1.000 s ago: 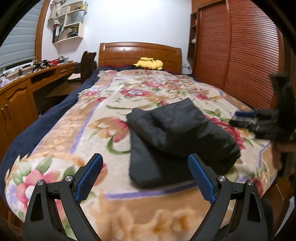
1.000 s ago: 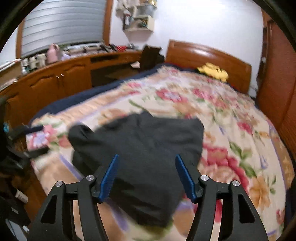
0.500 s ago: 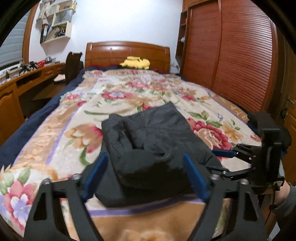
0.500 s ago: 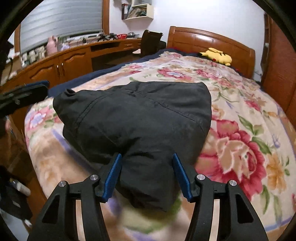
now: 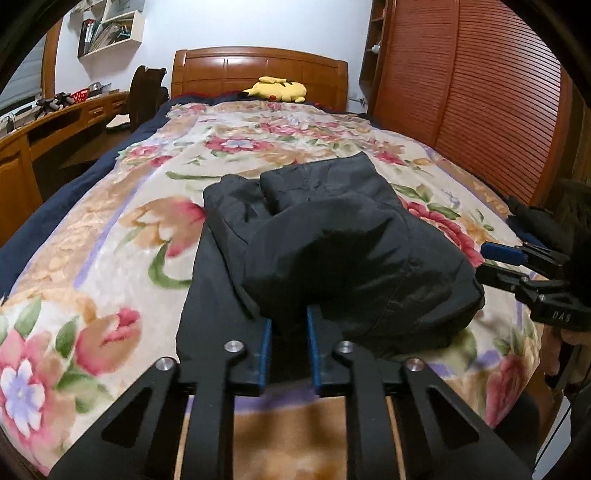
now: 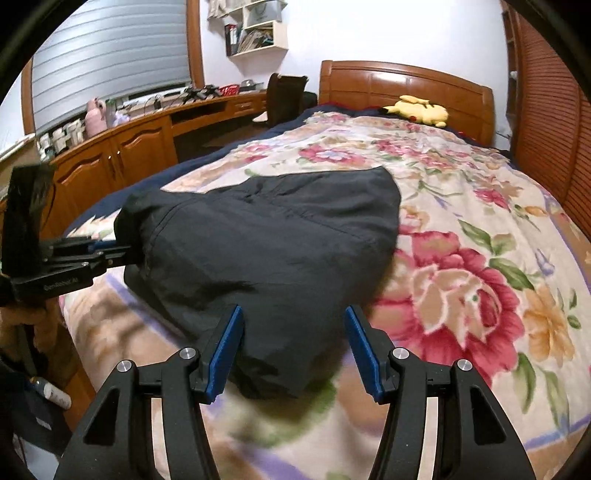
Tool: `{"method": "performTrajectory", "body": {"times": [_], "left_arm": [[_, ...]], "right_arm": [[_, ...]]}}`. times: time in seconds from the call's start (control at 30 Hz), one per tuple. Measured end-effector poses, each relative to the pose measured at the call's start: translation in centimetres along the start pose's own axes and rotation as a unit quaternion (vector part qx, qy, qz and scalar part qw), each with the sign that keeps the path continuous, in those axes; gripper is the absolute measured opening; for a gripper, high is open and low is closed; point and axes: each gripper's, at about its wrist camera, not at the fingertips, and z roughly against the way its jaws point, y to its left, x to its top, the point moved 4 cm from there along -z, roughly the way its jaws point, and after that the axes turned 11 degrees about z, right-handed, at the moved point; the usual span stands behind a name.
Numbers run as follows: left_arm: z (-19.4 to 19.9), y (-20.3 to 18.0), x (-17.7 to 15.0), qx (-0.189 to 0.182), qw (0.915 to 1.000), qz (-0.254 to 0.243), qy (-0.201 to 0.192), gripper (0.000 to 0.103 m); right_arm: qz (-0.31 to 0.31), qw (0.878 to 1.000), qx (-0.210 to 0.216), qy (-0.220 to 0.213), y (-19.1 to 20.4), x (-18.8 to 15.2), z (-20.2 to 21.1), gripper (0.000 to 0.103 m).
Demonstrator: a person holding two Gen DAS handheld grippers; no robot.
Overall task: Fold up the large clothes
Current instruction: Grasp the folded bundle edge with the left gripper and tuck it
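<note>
Bedroom scene, floral blanket [image 5: 122, 236] covering the bed, wooden headboard [image 5: 258, 70] sitting at the far end. Left gripper [image 5: 289, 325] is closing its jaws on the near edge of the dark garment [image 5: 332, 240]; a fold of dark cloth is sitting between the blue pads [image 5: 264, 347], gap already narrow, and the pads look to be pressing on it. In the right wrist view that same left gripper [image 6: 123, 251] is coming in from the left edge, tips buried in the garment's [image 6: 266, 243] left side. Right gripper [image 6: 293, 343] is hovering with jaws about half open, the garment's near right corner lying between the blue pads [image 6: 225, 350] without either pad touching it. From the left wrist view the right gripper [image 5: 491, 262] is showing at the right edge, just beside the garment's right side. Garment is lying bunched and partly folded near the foot of the bed, a flatter layer spreading underneath toward the left. Yellow plush toy [image 5: 277, 88] is lying by the headboard, well apart from the garment. Wooden desk [image 6: 155, 133] is running along the left wall with clutter on top, a wall shelf [image 6: 255, 33] hanging above it. Slatted wardrobe door [image 5: 480, 92] is standing on the right of the bed.
</note>
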Motion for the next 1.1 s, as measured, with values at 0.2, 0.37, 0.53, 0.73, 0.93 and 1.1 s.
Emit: {"method": "performTrajectory", "body": {"times": [0.2,0.37,0.53,0.73,0.93,1.1], "left_arm": [[1.4,-0.7,0.6,0.007,0.9991,-0.021,-0.035,0.007],[1.5,-0.8,0.9,0.017,0.9987,-0.027,-0.040,0.007],[2.0,-0.5,1.2,0.025,0.9976,-0.033,-0.055,0.028],[3.3,0.1,2.1,0.028,0.9963,-0.014,-0.080,0.043],[2.8,-0.9,3.5,0.048,0.9958,-0.011,-0.078,0.043],[0.4,-1.3,3.7,0.061,0.9972,-0.022,-0.038,0.043]], "right_arm": [[0.010,1.000,-0.012,-0.002,-0.5,-0.5,0.9,0.059],[0.021,1.000,-0.018,-0.002,-0.5,-1.0,0.9,0.059],[0.024,1.000,-0.014,-0.008,-1.4,-0.4,0.2,0.059],[0.052,0.998,-0.015,-0.024,-2.7,1.4,-1.6,0.063],[0.090,0.995,-0.004,-0.041,-3.5,3.4,-3.0,0.064],[0.102,0.994,-0.001,-0.048,-3.8,3.9,-4.3,0.064]]}}
